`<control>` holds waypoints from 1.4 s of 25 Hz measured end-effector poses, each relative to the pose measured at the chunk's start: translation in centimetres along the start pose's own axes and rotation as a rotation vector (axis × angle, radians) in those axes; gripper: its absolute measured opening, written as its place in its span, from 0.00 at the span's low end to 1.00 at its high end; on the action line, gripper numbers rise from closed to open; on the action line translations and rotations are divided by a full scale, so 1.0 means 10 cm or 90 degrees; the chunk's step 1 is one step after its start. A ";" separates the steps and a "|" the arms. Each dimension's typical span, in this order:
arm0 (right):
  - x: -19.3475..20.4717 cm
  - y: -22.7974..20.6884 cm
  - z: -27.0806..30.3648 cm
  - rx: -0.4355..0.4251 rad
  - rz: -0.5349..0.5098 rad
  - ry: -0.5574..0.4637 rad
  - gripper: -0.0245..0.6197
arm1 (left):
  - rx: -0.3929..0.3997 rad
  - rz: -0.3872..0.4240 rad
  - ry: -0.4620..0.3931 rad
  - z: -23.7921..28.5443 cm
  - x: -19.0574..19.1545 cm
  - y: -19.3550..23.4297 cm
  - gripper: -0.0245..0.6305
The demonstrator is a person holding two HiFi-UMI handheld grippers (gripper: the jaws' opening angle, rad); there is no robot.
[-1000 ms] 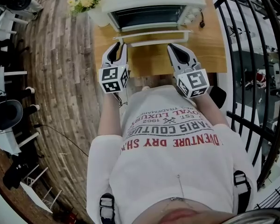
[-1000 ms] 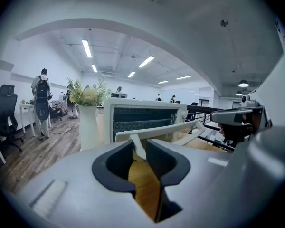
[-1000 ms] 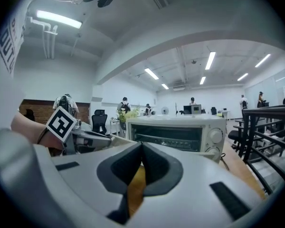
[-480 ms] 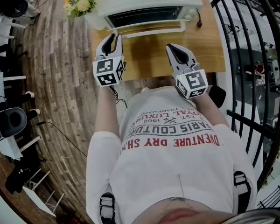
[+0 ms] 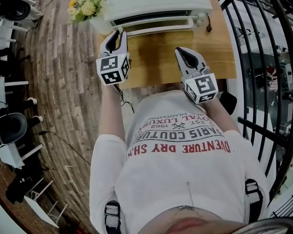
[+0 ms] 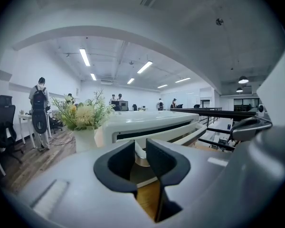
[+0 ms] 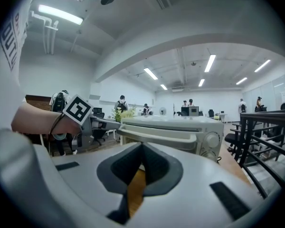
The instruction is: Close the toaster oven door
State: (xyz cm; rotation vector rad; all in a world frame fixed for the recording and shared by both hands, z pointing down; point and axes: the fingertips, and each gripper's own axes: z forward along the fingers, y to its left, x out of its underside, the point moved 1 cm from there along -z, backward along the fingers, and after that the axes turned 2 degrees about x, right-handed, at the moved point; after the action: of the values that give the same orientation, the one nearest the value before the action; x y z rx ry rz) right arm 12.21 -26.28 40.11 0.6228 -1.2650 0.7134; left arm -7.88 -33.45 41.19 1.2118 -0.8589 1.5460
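Open-plan office floor, one big shared room. Long strip lights (image 6: 84,57) run along a bare white ceiling with exposed pipes (image 7: 47,30). At far left there is a white desk (image 6: 24,118), a black office chair (image 6: 2,122) and a person with a backpack (image 6: 39,110) standing by them. More people stand round a monitor (image 7: 194,110) at the far end. The floor is wood plank (image 5: 63,82), with more chairs (image 5: 10,126) on it at left. A black metal railing (image 5: 263,57) runs along the right side. Near is a wooden counter (image 5: 185,57) with a vase of flowers (image 5: 85,4) at its far left.
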 end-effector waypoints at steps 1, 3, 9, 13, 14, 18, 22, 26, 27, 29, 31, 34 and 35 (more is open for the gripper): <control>0.00 -0.01 0.00 0.001 0.000 0.000 0.05 | 0.000 -0.004 -0.003 0.02 -0.02 0.01 0.16; 0.00 -0.02 0.02 0.003 0.000 0.000 0.05 | 0.001 -0.011 -0.007 0.05 -0.04 0.04 0.16; 0.01 -0.06 0.03 0.011 0.004 0.003 0.05 | 0.006 -0.038 -0.005 0.16 -0.11 0.11 0.16; 0.00 -0.06 0.04 0.013 0.004 0.003 0.05 | 0.005 -0.039 -0.006 0.18 -0.13 0.13 0.16; 0.00 -0.06 0.04 0.013 0.002 0.002 0.05 | 0.005 -0.040 -0.007 0.18 -0.13 0.13 0.16; -0.06 -0.08 0.04 0.016 -0.006 -0.005 0.05 | 0.008 -0.040 -0.001 0.21 -0.15 0.14 0.16; -0.14 -0.07 0.00 0.018 -0.022 -0.017 0.05 | 0.024 -0.026 0.017 0.21 -0.15 0.14 0.16; -0.18 -0.06 -0.04 0.017 -0.030 -0.025 0.05 | 0.019 -0.008 -0.008 0.12 -0.26 0.11 0.15; -0.18 -0.07 -0.05 0.017 -0.030 -0.026 0.05 | 0.016 -0.012 -0.023 0.08 -0.31 0.11 0.14; -0.19 -0.07 -0.07 0.015 -0.028 -0.028 0.05 | 0.015 -0.013 -0.047 -0.03 -0.39 0.06 0.11; -0.20 -0.05 -0.08 0.011 -0.027 -0.031 0.05 | 0.020 0.003 -0.063 -0.15 -0.45 -0.02 0.09; -0.22 -0.03 -0.11 0.004 -0.029 -0.038 0.05 | 0.027 0.042 -0.089 -0.33 -0.52 -0.19 0.08; -0.22 -0.03 -0.12 0.002 -0.030 -0.040 0.05 | 0.030 0.052 -0.097 -0.39 -0.53 -0.25 0.07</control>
State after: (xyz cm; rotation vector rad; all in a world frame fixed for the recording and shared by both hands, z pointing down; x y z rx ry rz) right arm 12.86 -25.79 37.70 0.6798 -1.3027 0.6617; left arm -6.38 -30.53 35.02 1.3563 -0.9860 1.5617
